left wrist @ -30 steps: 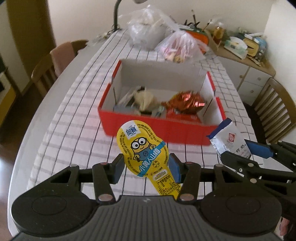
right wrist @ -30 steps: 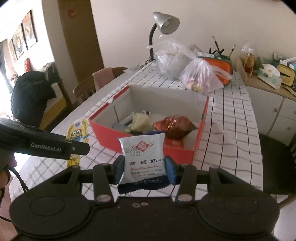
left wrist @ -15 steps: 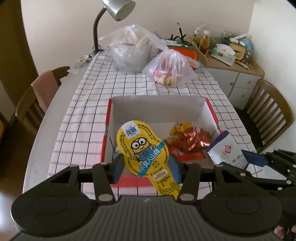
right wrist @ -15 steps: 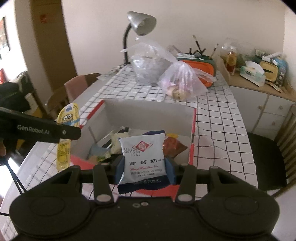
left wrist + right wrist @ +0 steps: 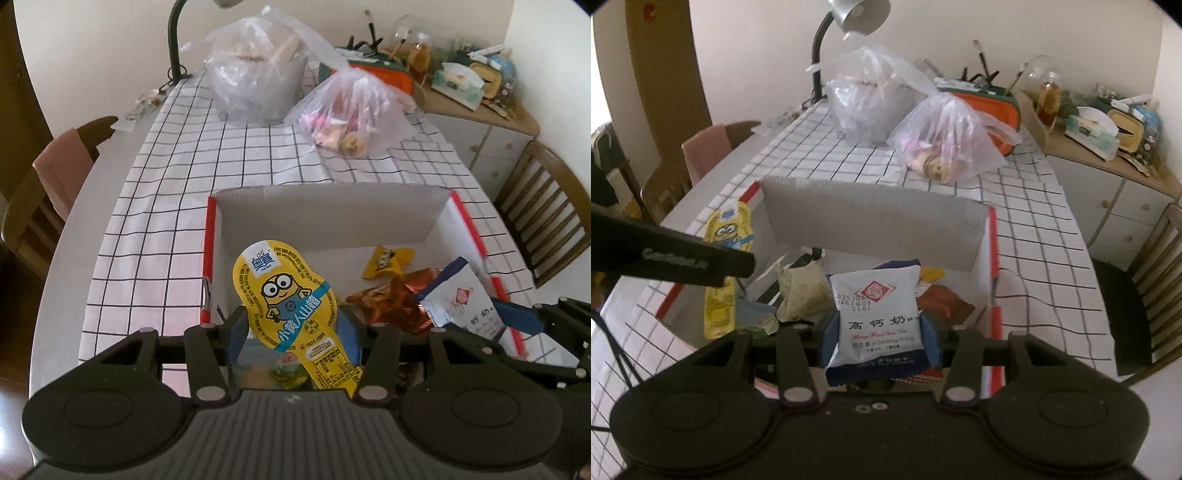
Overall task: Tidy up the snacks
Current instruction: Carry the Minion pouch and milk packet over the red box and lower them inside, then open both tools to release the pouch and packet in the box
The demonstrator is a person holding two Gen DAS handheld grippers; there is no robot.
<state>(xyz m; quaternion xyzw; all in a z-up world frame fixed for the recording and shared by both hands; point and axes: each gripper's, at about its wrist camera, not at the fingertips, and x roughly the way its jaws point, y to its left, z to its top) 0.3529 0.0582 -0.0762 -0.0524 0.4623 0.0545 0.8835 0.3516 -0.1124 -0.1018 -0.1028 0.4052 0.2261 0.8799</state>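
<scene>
My left gripper (image 5: 293, 330) is shut on a yellow Minions snack pack (image 5: 286, 295), held upright over the near left part of the red cardboard box (image 5: 208, 236). My right gripper (image 5: 881, 334) is shut on a white and blue milk candy packet (image 5: 877, 314), held over the box's near right part (image 5: 993, 258). The packet also shows at the right of the left wrist view (image 5: 461, 299), and the Minions pack at the left of the right wrist view (image 5: 729, 229). Inside the box lie a copper foil bag (image 5: 391, 299), a small yellow packet (image 5: 388, 260) and a pale wrapped snack (image 5: 801, 291).
Two clear plastic bags (image 5: 351, 110) (image 5: 255, 81) stand on the checked tablecloth beyond the box, with a desk lamp (image 5: 857, 14) and an orange container (image 5: 990, 107) behind. Wooden chairs (image 5: 543, 210) (image 5: 48, 192) flank the table. A cluttered sideboard (image 5: 1108, 147) is at the right.
Both grippers have moved forward with their snacks, from in front of the box to above its opening. Both stay shut on their packs.
</scene>
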